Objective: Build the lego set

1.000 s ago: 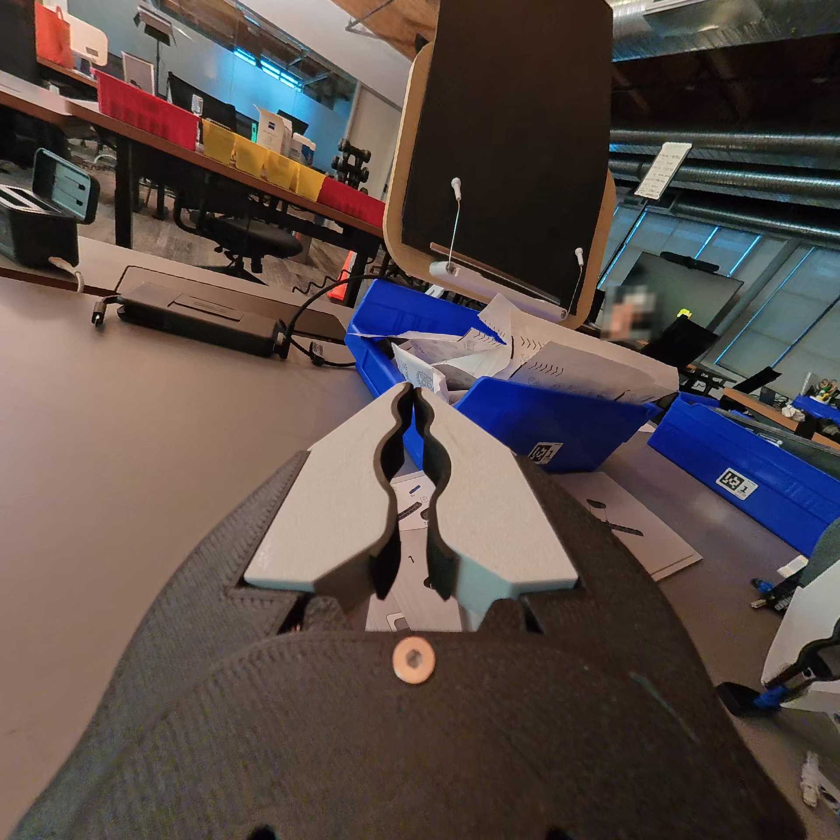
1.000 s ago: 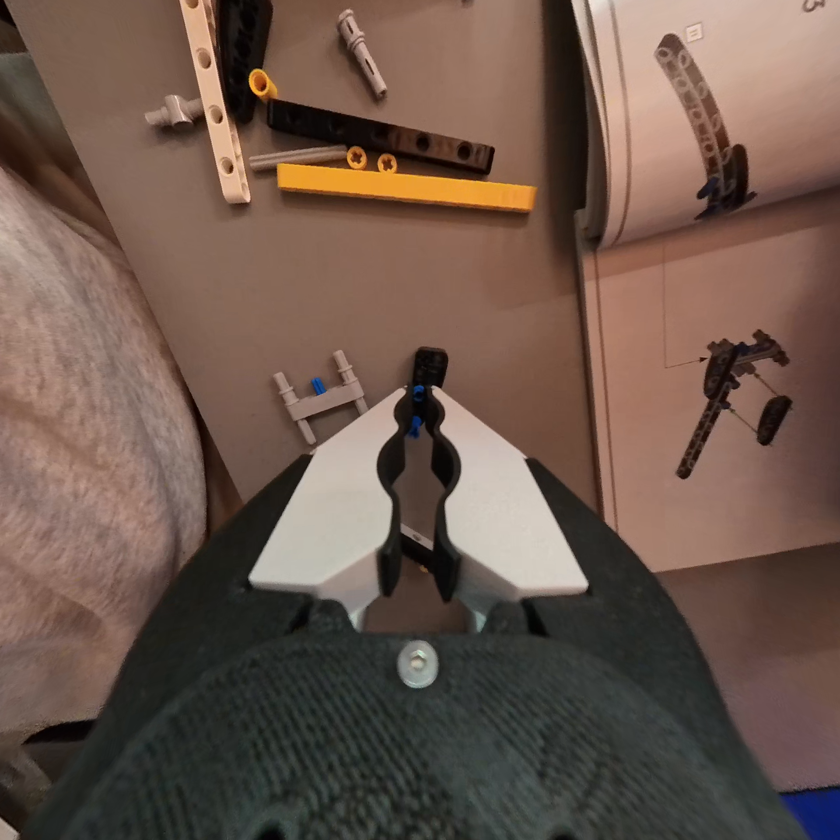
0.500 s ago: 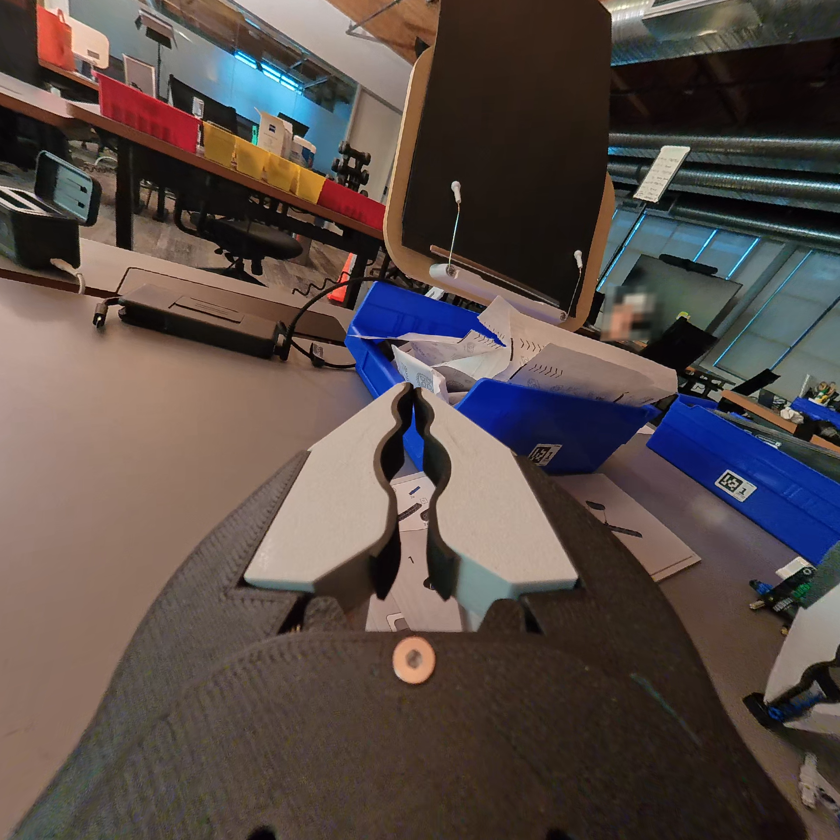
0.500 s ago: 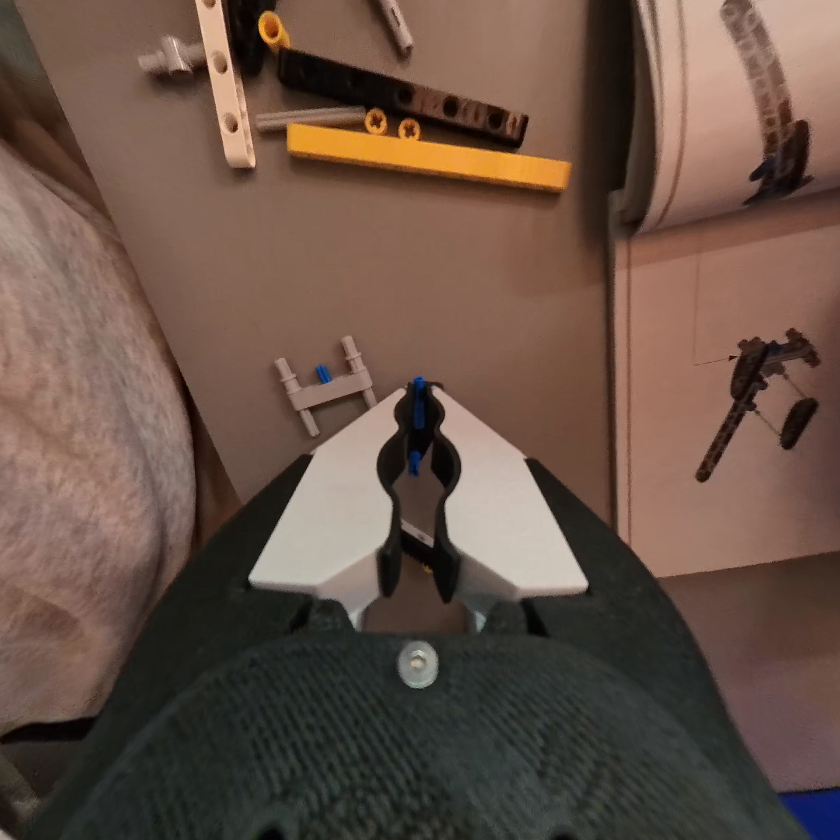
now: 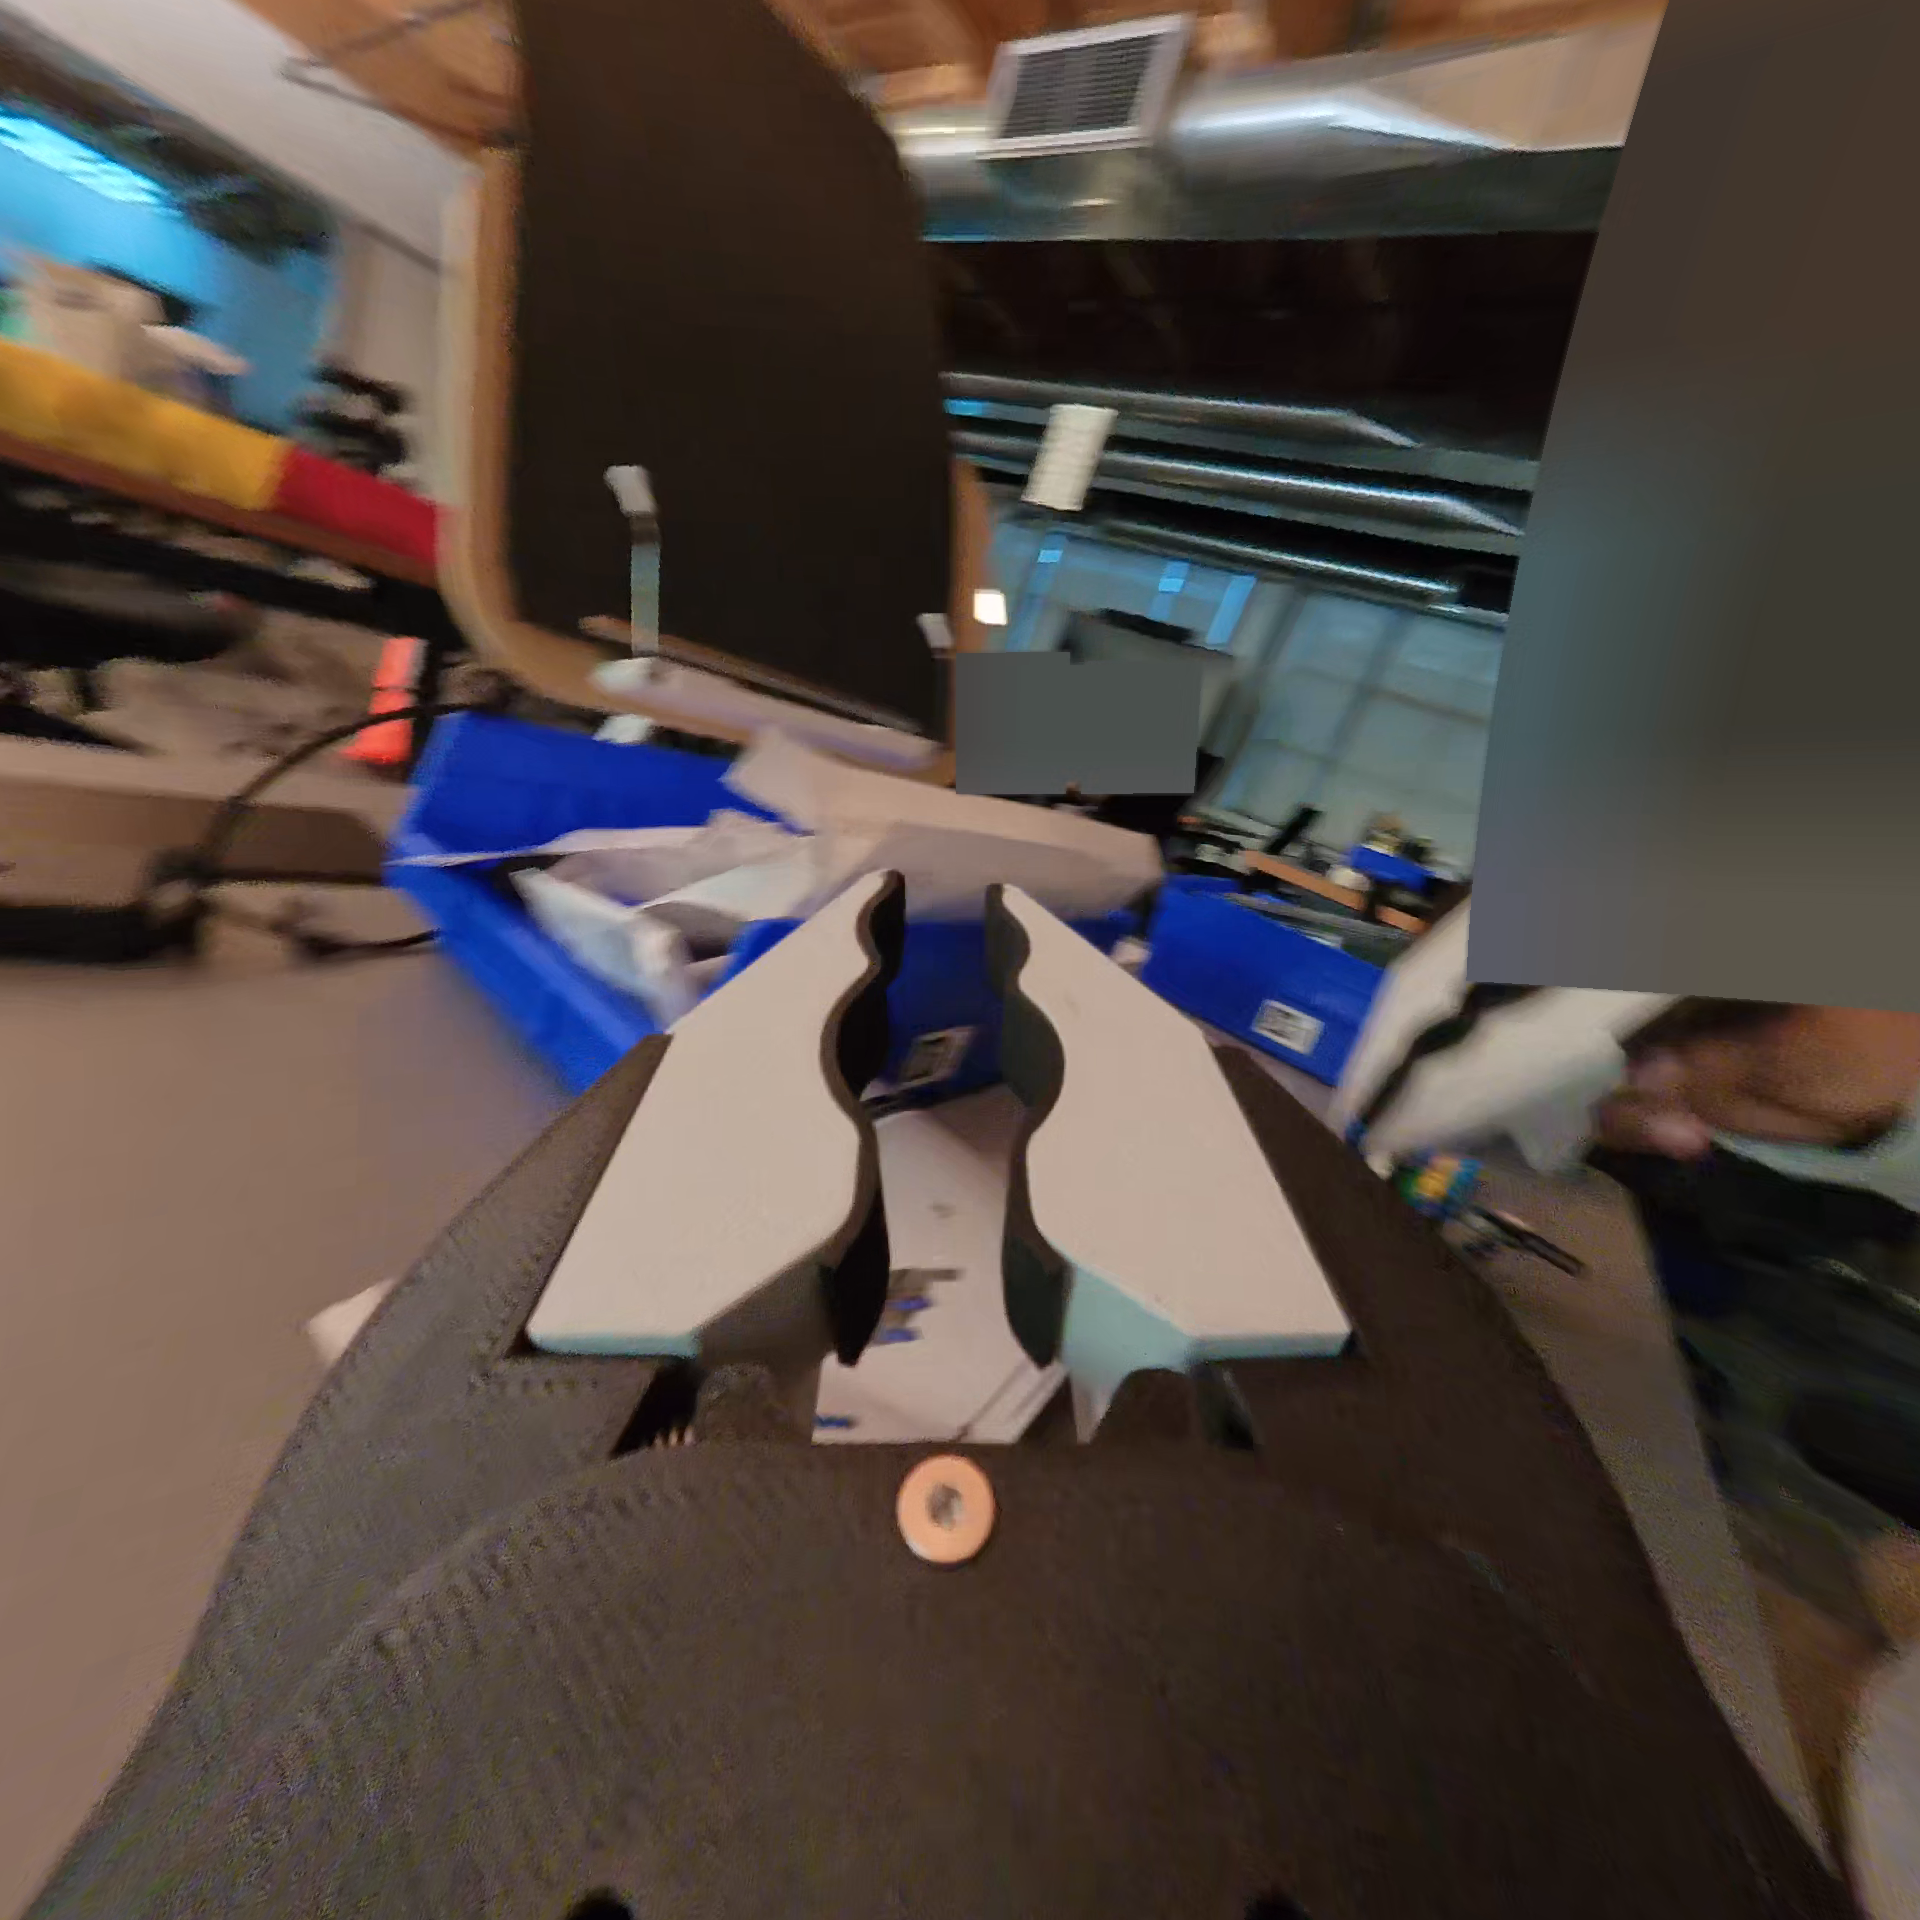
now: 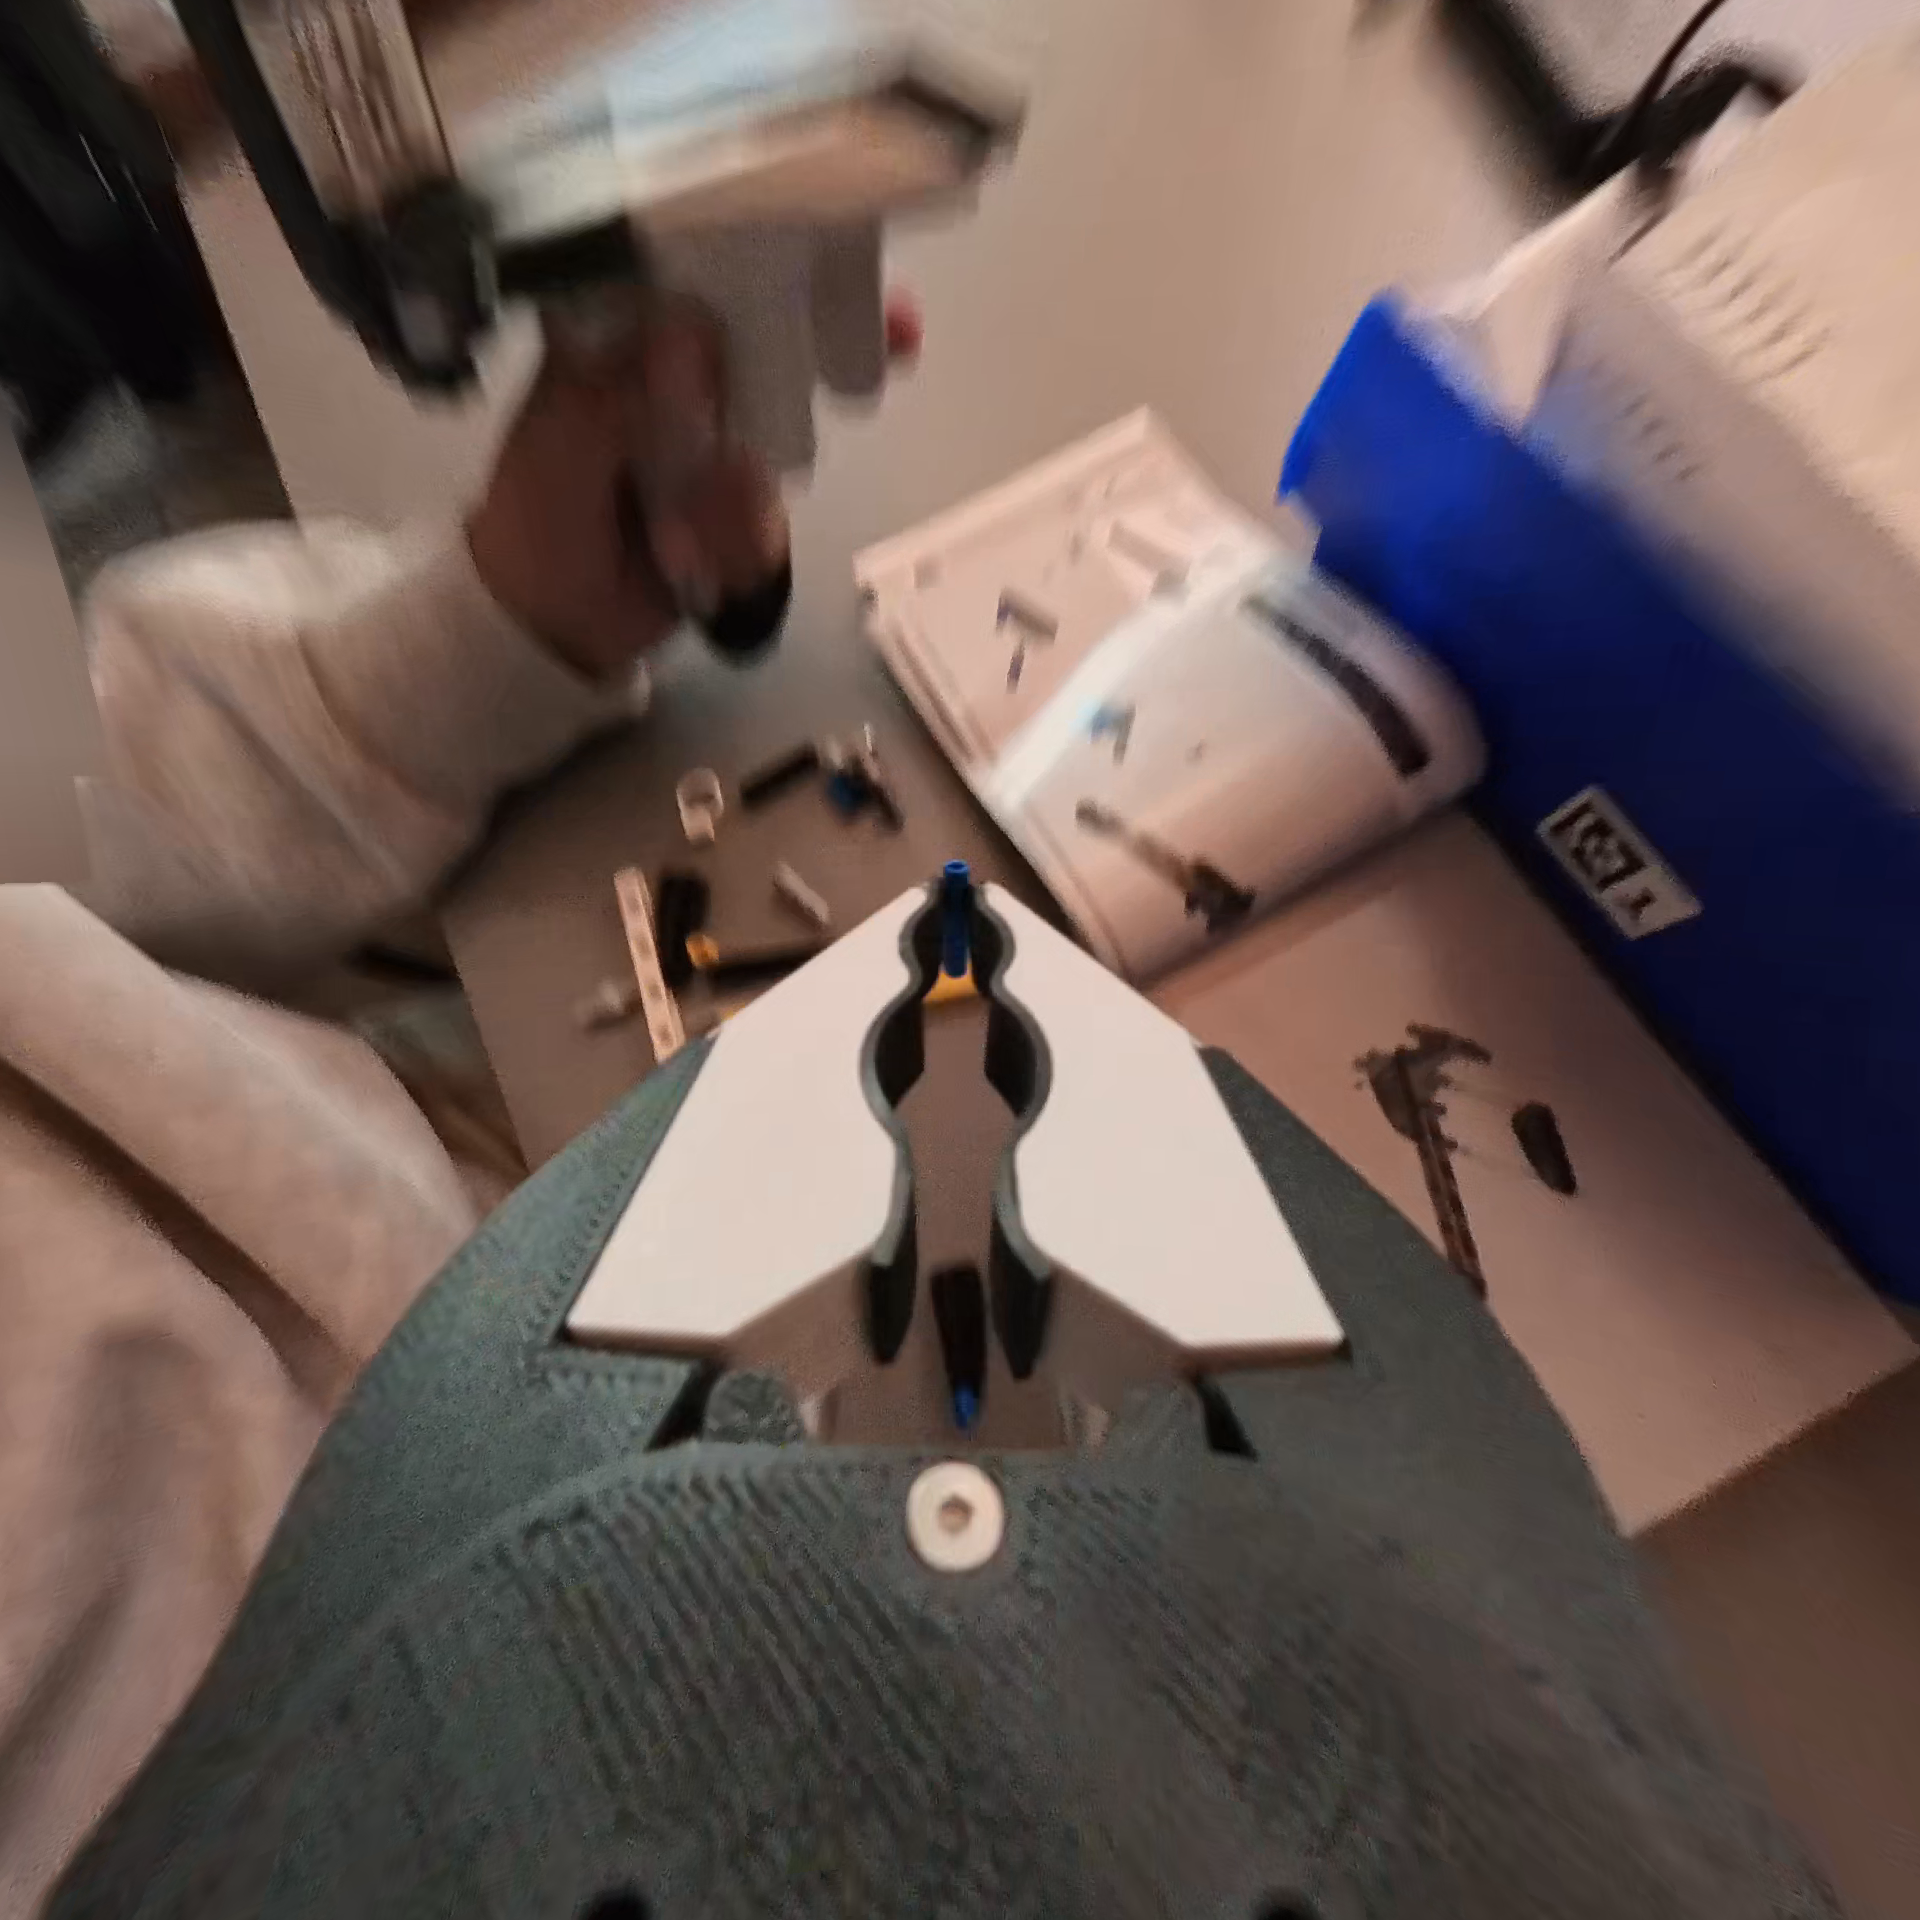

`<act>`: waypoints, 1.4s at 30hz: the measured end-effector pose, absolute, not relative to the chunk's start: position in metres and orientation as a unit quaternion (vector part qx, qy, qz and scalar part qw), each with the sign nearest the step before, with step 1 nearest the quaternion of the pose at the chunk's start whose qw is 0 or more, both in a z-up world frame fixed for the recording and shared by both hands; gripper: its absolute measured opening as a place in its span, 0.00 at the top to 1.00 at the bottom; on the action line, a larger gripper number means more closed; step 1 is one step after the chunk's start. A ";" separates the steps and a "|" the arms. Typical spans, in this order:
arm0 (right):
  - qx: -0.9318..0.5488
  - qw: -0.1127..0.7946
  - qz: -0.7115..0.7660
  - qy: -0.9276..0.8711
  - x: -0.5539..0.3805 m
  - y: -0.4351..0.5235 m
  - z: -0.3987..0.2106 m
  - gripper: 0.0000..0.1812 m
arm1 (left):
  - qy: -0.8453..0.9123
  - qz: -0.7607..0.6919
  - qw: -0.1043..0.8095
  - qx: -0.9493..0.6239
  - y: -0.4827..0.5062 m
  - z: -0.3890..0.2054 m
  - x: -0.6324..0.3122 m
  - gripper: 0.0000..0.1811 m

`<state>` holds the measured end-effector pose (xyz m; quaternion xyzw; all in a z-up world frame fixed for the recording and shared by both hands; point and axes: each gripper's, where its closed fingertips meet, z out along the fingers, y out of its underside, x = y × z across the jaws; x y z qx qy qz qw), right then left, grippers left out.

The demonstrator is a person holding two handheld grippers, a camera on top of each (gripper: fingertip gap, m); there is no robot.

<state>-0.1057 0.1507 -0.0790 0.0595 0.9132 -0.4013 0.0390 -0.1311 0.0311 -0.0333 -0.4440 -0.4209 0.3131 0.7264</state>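
The right gripper (image 6: 954,902) pinches a blue pin (image 6: 952,906) between its fingers, above loose pieces on the bench (image 6: 540,1081). The left gripper (image 5: 943,902) stands narrowly parted, empty, before the blue bin (image 5: 540,800).

Open-plan workshop-style office: exposed ceiling ducts (image 5: 1299,114); long desk (image 5: 187,1143) with blue parts bins (image 5: 520,790); coloured bins (image 5: 156,436) on far benches; wide windows (image 5: 1351,665).
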 end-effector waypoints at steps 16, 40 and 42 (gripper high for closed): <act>0.238 0.238 -0.580 0.742 -0.103 0.122 -0.001 0.98 | -0.257 0.230 0.768 -0.540 0.142 -0.007 -0.101 0.80; 0.263 0.272 -0.562 0.736 -0.099 0.135 -0.010 0.99 | -0.240 0.216 0.776 -0.541 0.146 -0.008 -0.095 0.99; 0.259 0.274 -0.552 0.744 -0.097 0.138 -0.012 0.99 | -0.234 0.208 0.773 -0.551 0.148 -0.010 -0.094 0.99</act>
